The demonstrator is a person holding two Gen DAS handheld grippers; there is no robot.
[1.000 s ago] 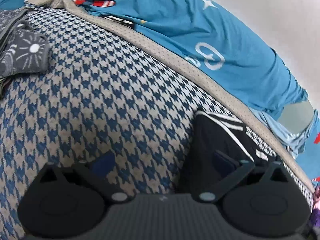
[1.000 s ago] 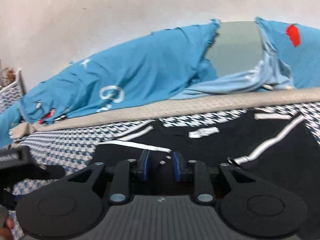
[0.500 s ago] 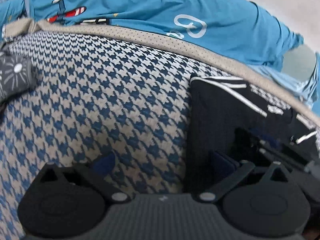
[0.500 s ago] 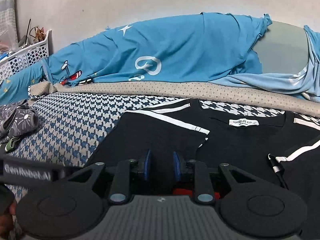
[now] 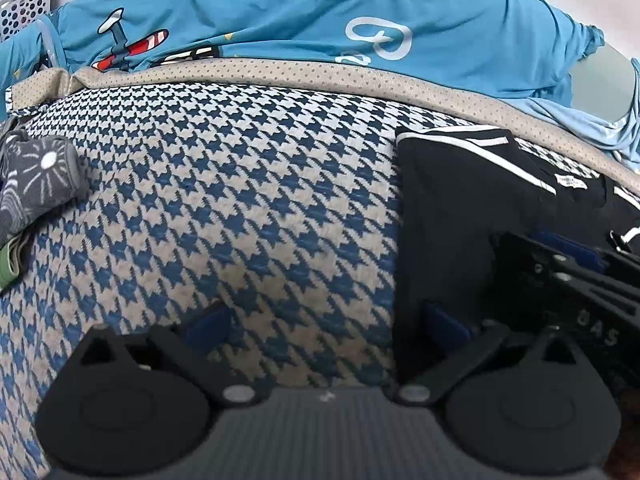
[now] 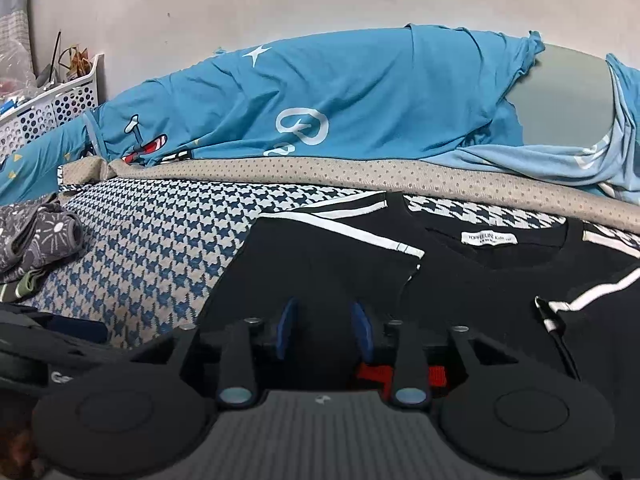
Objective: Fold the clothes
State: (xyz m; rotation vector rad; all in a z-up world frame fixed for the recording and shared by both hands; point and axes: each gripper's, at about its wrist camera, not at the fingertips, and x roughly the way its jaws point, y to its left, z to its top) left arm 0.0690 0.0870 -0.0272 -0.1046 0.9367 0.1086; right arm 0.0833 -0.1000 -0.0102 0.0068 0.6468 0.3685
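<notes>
L wrist view: left gripper (image 5: 324, 326) jaws spread wide, nothing between the pads, hovering over the houndstooth blanket (image 5: 224, 200) right at the left edge of the black T-shirt (image 5: 452, 216); its right pad sits over the shirt's edge, contact unclear. The shirt lies flat on the blanket, a white-striped sleeve folded in at its far left corner. Right gripper (image 5: 568, 256) shows as a dark linkage just right of the shirt's left edge, fingertips hard to make out here. Grey patterned garment (image 5: 36, 176) well left of the shirt, cut off by the frame. R wrist view: right gripper (image 6: 324, 330) jaws have just been opening, now a narrow-to-mid gap, over the folded-in left panel; whether cloth sits between the pads can't tell, black on black. Neck label (image 6: 489, 237) beyond and right of the gripper, text too small. Judged step: one side fold just set down and let go; next prob. needs a regrip of the hem or the other side, shirt's right part cut off. Blue printed sheet (image 6: 320, 100) behind the shirt, past the dotted beige border (image 6: 280, 172).
</notes>
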